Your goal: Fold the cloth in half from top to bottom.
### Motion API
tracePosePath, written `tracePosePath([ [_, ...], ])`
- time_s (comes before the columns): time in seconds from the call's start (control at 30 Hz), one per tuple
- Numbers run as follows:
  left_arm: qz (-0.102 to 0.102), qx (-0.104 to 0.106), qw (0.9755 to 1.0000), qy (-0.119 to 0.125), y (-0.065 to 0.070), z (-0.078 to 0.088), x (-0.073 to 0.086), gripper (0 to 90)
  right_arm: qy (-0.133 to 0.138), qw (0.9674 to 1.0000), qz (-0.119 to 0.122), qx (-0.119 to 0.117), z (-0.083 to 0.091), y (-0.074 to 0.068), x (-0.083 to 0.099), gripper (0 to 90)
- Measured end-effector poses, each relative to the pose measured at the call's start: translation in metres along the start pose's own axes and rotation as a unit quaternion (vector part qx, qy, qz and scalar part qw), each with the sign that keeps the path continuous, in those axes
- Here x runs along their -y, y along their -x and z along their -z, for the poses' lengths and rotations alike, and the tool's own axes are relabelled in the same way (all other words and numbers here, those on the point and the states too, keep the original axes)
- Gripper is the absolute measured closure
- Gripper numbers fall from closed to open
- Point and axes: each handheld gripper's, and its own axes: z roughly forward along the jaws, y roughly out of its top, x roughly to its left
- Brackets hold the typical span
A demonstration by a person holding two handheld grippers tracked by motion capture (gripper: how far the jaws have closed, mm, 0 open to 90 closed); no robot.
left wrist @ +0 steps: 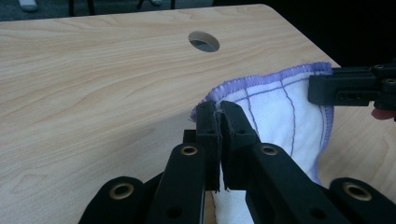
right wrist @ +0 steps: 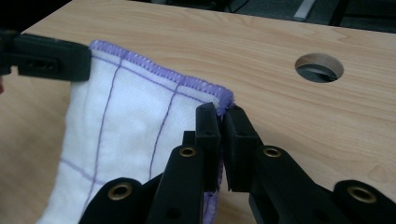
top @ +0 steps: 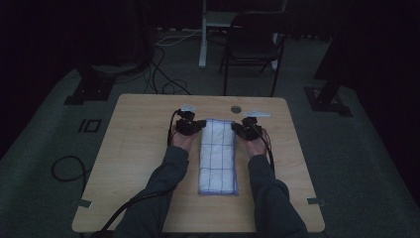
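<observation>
the cloth lies lengthwise mid-table, near the table hole; left gripper and right gripper each clench a hole-side corner; likely folding; next: lift both corners evenly.

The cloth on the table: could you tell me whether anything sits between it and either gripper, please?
Nothing visible does. The left gripper is already shut on the far left corner of the cloth, and the right gripper is shut on its far right corner. The table around the cloth is bare apart from a round hole beyond its far edge.
</observation>
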Motion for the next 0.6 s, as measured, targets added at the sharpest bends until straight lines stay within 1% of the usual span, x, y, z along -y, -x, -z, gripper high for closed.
tracePosePath([
  [0.13, -0.002, 0.003, 1.0000, 0.005, 0.003, 0.005, 0.004, 87.7, 0.006, 0.9999, 0.009, -0.004, 0.008, -0.005, 0.004, 86.5],
  [0.23, -0.002, 0.009, 0.9999, 0.009, 0.005, 0.010, 0.007, 87.7, 0.010, 0.9998, 0.014, -0.007, 0.014, -0.009, 0.006, 86.5],
  [0.43, -0.006, 0.012, 0.9998, 0.014, 0.010, 0.021, 0.011, 87.6, 0.020, 0.9994, 0.026, -0.013, 0.024, -0.016, 0.009, 86.5],
  [0.6, -0.018, 0.017, 0.9995, 0.020, 0.018, 0.031, 0.012, 87.6, 0.027, 0.9991, 0.028, -0.017, 0.033, -0.019, 0.011, 86.4],
])
